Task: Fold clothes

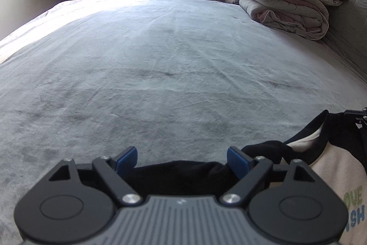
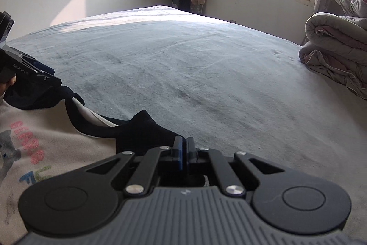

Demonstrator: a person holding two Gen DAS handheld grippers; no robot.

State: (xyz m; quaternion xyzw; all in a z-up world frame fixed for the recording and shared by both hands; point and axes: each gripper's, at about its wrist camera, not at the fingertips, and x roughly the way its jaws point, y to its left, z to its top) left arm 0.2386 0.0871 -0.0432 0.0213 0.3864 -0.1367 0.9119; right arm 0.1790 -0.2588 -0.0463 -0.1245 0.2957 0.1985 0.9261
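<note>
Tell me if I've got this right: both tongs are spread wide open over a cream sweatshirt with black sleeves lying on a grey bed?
Not quite. Only the left tongs are spread open, over a black sleeve. The right tongs are shut, their blue pads pressed together, as the right wrist view shows. The rest holds: it is a cream sweatshirt with black sleeves on a grey bed.
</note>
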